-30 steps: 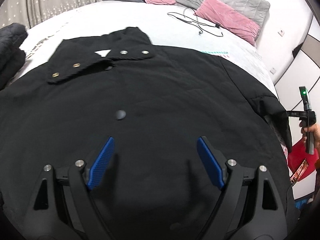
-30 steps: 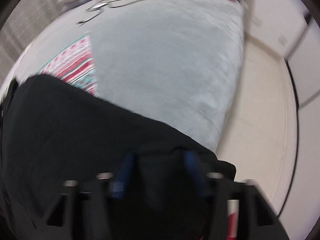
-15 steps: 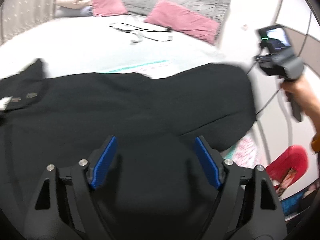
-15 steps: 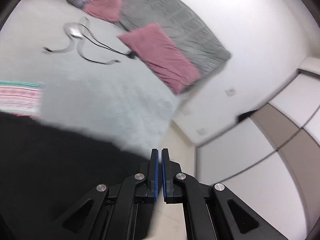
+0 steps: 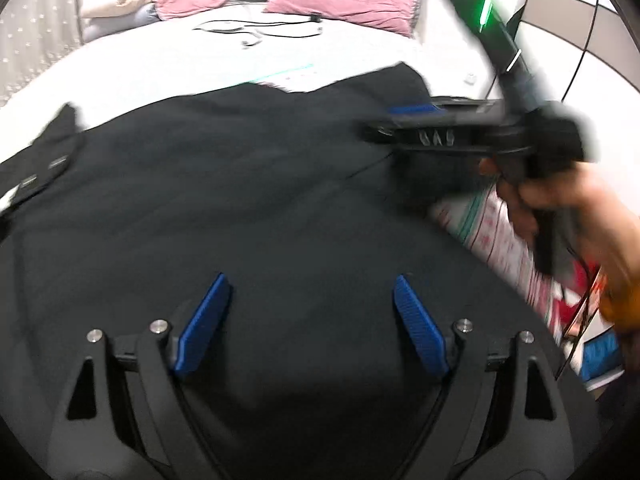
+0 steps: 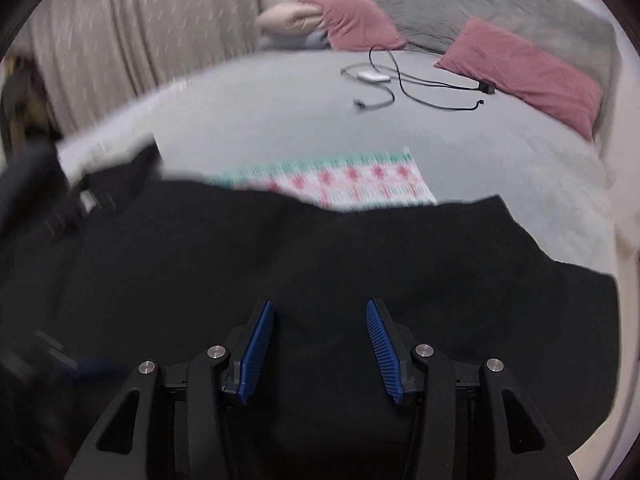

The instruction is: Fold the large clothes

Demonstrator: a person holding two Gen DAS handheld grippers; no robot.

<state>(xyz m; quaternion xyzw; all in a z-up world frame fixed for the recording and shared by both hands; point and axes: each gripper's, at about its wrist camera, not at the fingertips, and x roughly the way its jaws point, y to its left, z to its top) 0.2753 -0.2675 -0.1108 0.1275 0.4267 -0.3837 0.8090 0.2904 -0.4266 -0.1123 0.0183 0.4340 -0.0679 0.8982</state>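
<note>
The black coat (image 5: 248,216) lies flat on the bed (image 6: 500,184) for folding, while both grippers, left (image 5: 310,320) and right (image 6: 320,344), hover with jaws opening, pinching nothing.

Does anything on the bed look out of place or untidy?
Yes. Loose black cables with a small white device lie on the grey bedspread near the pink pillows. A patterned cloth lies partly under the black coat.
</note>
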